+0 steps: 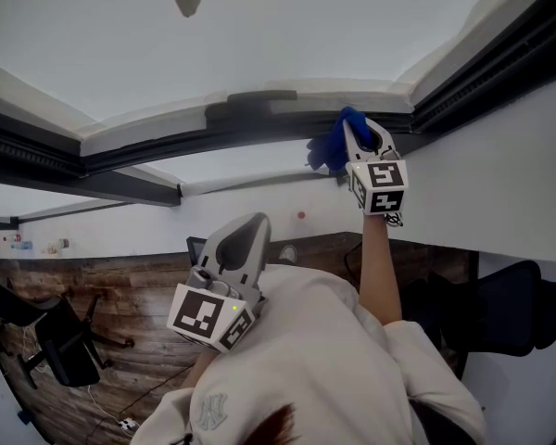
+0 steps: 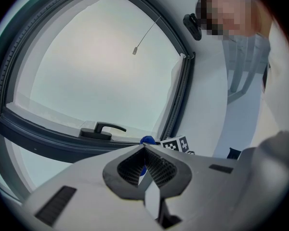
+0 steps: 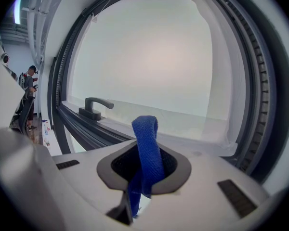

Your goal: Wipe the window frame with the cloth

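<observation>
My right gripper (image 1: 360,130) is raised to the dark window frame (image 1: 259,130) and is shut on a blue cloth (image 1: 334,145), which bunches against the frame's corner. In the right gripper view the blue cloth (image 3: 147,150) sticks up as a folded strip between the jaws of the right gripper (image 3: 145,170), over the frame's lower rail (image 3: 94,131). My left gripper (image 1: 248,230) hangs lower, near the person's chest, away from the frame. Its jaws meet at the tip (image 2: 144,149) with nothing between them. Past them the blue cloth (image 2: 147,140) peeks out.
A dark window handle (image 3: 96,107) sits on the frame to the left of the cloth, the same handle (image 2: 102,129) showing in the left gripper view. White wall (image 1: 500,174) lies right of the frame. An office chair (image 1: 56,341) stands on the wooden floor (image 1: 139,295) below.
</observation>
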Demonstrator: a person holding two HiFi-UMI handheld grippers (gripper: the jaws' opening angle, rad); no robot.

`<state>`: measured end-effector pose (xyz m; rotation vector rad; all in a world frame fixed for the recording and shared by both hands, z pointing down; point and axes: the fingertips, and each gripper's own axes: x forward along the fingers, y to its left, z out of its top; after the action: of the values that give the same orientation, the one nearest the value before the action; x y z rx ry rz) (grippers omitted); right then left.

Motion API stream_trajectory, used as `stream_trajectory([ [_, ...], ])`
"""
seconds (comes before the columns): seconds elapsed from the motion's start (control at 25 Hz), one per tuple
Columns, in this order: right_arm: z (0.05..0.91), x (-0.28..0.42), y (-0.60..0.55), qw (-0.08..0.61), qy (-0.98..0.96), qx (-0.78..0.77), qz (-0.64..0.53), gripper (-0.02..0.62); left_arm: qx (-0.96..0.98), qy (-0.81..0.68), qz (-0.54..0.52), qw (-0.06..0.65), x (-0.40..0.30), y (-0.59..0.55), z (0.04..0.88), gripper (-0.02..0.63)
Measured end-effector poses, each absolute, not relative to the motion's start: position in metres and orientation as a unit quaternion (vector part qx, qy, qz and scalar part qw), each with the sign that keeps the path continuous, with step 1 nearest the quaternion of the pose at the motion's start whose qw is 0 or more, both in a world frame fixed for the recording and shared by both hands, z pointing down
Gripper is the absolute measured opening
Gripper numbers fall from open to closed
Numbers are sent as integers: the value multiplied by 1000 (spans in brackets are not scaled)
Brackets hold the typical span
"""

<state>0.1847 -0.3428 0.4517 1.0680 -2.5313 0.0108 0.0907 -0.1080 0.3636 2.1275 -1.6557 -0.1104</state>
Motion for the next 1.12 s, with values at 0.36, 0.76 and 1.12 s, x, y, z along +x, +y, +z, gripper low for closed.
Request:
stream_trajectory([
  [0.36, 452, 207, -354, 194, -897, 398, 8, 52, 776, -591, -36, 219, 102, -116, 364, 9],
  [0.76, 452, 227, -364, 195, -890, 413, 11, 52, 781, -584, -33, 221, 111, -123, 365, 9],
  [1.12, 452, 238, -370, 195, -886, 421, 13, 52, 779, -586, -34, 221, 112, -126, 365, 9],
])
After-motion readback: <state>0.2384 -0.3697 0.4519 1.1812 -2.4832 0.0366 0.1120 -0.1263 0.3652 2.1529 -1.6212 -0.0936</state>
